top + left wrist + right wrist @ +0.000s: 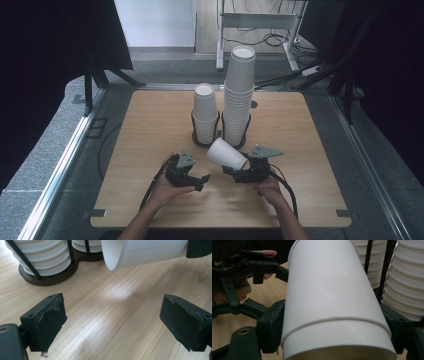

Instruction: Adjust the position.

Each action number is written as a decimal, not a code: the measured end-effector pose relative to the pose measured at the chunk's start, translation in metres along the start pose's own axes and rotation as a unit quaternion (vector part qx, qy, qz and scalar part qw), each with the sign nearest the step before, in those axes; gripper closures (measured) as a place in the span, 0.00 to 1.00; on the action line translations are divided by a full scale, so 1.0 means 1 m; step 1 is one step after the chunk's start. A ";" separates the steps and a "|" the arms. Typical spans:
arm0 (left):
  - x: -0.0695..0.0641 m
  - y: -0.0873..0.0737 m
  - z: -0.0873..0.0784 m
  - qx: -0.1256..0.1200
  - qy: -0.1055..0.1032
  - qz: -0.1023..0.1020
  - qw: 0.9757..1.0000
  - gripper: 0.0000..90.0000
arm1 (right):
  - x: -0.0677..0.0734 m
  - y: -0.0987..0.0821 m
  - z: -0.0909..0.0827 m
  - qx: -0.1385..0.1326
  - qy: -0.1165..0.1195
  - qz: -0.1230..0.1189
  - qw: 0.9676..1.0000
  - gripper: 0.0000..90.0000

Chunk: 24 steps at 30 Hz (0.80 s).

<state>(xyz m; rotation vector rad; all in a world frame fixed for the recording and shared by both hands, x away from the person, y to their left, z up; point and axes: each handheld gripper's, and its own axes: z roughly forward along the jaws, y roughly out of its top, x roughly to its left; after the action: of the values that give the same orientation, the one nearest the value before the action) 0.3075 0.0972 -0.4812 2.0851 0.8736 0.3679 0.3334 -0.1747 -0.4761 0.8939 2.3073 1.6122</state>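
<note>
The single white paper cup point(226, 154) lies on its side in my right claw point(239, 170), raised off the light wooden worktop point(150, 130), with its open mouth pointing up the worktop toward the cup holder. In the right gripper view the cup point(332, 302) sits between my two black jaws, one pressed against each flank near the base end, so the claw stands wide but is clamped on the cup.

My left claw point(202, 181) hangs just to the left of the cup, low over the worktop. In the left gripper view its jaws stand well apart with bare wood point(112, 322) between them and nothing held; the cup's rim point(112, 257) shows ahead of them, above the wood and clear of both pads.

Just beyond the cup stands a dark round double holder of black wire point(218, 142) with two stacks of white paper cups nested upside down: a shorter stack point(205, 115) on the left and a taller stack point(239, 95) on the right. The cup in my right claw is near the foot of the holder, and I cannot tell whether its rim touches it.

My two hands point(167, 190) come in from the near edge of the worktop, a cable trailing from each claw.
</note>
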 end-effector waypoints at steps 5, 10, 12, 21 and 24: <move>0.005 -0.002 0.000 -0.001 -0.001 -0.022 1.000 0.08 | 0.000 -0.002 -0.002 -0.020 0.004 0.005 1.000 0.23; 0.012 -0.004 0.001 -0.002 -0.013 -0.056 0.998 0.09 | -0.002 -0.003 -0.006 -0.055 0.022 0.031 0.998 0.23; 0.014 -0.005 0.001 -0.005 -0.013 -0.068 0.998 0.09 | -0.003 -0.004 -0.007 -0.064 0.027 0.041 0.997 0.23; 0.023 -0.008 0.001 -0.024 -0.042 -0.124 0.991 0.09 | 0.002 -0.005 -0.008 -0.088 0.027 0.029 0.995 0.23; 0.024 -0.010 0.002 -0.029 -0.044 -0.137 0.989 0.11 | 0.003 -0.007 -0.009 -0.097 0.028 0.026 0.995 0.23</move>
<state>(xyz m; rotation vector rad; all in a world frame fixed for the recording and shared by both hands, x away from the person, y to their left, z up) 0.3215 0.1173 -0.4910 1.8819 1.0668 0.1507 0.3242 -0.1817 -0.4781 0.8808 2.1309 1.8680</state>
